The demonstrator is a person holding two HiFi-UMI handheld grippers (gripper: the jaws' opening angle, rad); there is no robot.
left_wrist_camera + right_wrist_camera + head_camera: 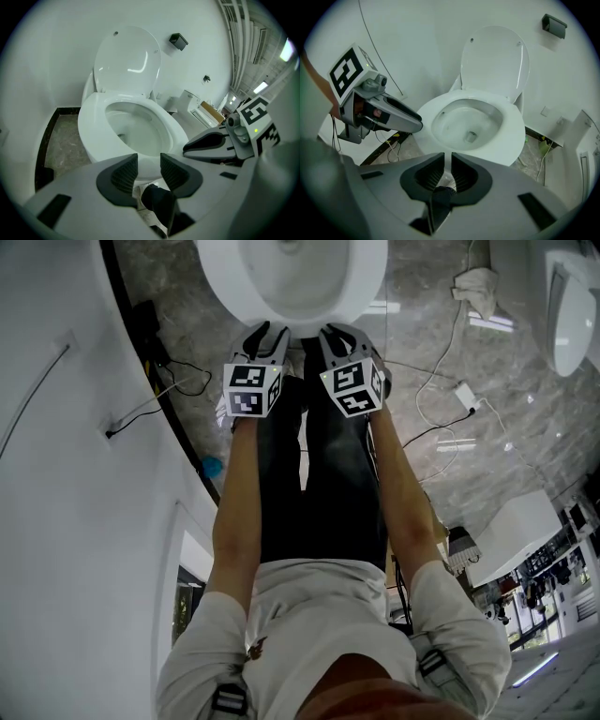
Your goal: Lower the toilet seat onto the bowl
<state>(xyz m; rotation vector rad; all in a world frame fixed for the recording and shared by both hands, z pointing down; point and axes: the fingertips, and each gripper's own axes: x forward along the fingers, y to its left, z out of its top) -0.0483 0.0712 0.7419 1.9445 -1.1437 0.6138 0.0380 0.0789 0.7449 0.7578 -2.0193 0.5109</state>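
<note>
The left gripper is hovering just in front of the toilet bowl. Its ribbed fingers are standing a little apart and gripping nothing, with only a dark shoe showing below the gap. The right gripper is hanging beside it, also facing the bowl, its fingers parted by a mere slit and likewise empty.

The toilet seat appears to be lying flat on the bowl already, while the lid is leaning upright behind the bowl. The likely trouble is that a nudge to that lid could send it slamming onto the bowl, and with neither gripper holding anything, nothing would be slowing it. Loose cables trailing on the floor beside the bowl are inviting a snagged foot.

White on white is making the seam between seat and bowl hard to read. The hinge is hiding behind the bowl, and the head view is cutting off the bowl's back half.
</note>
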